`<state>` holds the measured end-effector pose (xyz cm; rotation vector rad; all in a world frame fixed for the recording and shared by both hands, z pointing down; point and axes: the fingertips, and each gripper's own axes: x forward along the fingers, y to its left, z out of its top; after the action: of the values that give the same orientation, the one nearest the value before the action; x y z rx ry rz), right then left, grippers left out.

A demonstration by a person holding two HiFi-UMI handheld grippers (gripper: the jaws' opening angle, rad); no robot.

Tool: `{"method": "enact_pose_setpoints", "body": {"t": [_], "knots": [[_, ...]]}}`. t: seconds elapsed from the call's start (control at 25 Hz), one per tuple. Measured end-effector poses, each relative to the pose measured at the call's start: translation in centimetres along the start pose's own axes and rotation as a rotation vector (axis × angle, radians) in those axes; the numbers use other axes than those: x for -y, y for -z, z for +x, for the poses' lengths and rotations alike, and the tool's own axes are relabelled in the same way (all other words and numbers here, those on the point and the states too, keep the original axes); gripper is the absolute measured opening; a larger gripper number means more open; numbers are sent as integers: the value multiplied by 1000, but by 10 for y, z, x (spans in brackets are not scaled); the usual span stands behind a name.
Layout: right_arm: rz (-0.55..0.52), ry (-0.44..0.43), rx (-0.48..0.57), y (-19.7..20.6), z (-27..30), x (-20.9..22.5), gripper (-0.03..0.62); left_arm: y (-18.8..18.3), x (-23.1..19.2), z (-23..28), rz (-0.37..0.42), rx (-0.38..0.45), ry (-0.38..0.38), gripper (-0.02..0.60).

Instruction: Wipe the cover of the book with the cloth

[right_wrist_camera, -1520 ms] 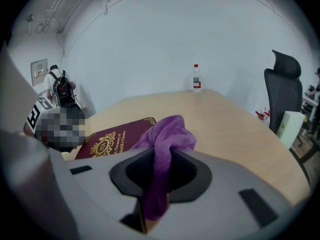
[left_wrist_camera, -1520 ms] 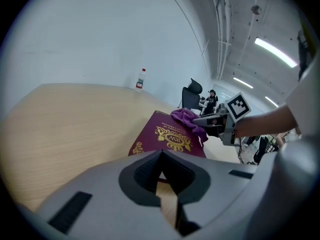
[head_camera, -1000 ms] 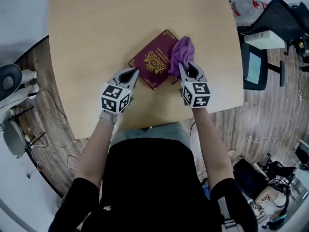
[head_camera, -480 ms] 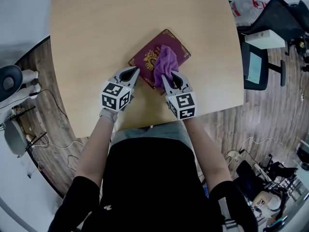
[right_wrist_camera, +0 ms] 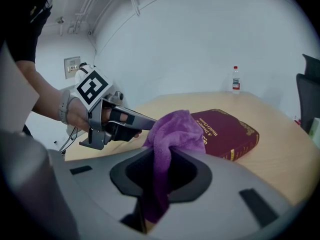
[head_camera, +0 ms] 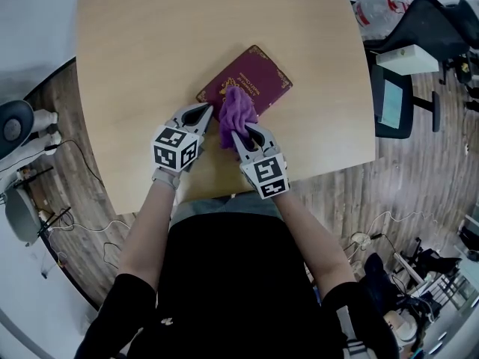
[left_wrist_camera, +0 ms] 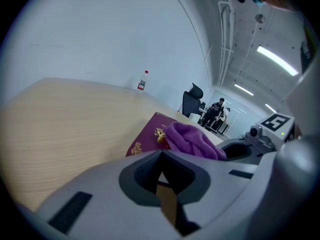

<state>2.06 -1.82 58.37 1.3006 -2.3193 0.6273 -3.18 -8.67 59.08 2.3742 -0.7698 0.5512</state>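
Note:
A maroon book (head_camera: pixel 251 79) with gold print lies closed near the middle of the pale wooden table (head_camera: pixel 150 43). The purple cloth (head_camera: pixel 236 113) is bunched on the book's near left end, and my right gripper (head_camera: pixel 244 131) is shut on it. In the right gripper view the cloth (right_wrist_camera: pixel 175 131) rises out of the right gripper (right_wrist_camera: pixel 157 156), with the book (right_wrist_camera: pixel 227 131) behind it. My left gripper (head_camera: pixel 207 111) is shut, its tip at the book's left corner, just left of the cloth. In the left gripper view the book (left_wrist_camera: pixel 149 134) and cloth (left_wrist_camera: pixel 192 140) lie just past the left gripper (left_wrist_camera: pixel 160 153).
A water bottle (right_wrist_camera: pixel 235 79) stands at the table's far edge. A black office chair (head_camera: pixel 423 21) and a white box (head_camera: pixel 408 58) are off the table's right side. Cables lie on the wooden floor (head_camera: pixel 67 200) to the left.
My right gripper has dragged the cloth across the cover from the book's right side to its near left end. The left gripper has stayed at the book's corner.

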Motion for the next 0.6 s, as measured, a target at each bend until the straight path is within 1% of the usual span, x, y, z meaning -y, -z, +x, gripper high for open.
{"method": "enact_pose_setpoints", "body": {"t": [0.12, 0.2, 0.28, 0.6], "knots": [[-35, -10, -18, 1, 2, -7, 83, -1, -7, -3, 2, 12, -40, 18], [-55, -11, -34, 1, 3, -8, 83, -1, -10, -5, -39, 25, -51, 18], [-69, -14, -51, 1, 5, -9, 83, -1, -10, -4, -68, 32, -48, 18], [-117, -20, -165, -5, 24, -5, 86, -2, -9, -3, -52, 53, -43, 18]]}}
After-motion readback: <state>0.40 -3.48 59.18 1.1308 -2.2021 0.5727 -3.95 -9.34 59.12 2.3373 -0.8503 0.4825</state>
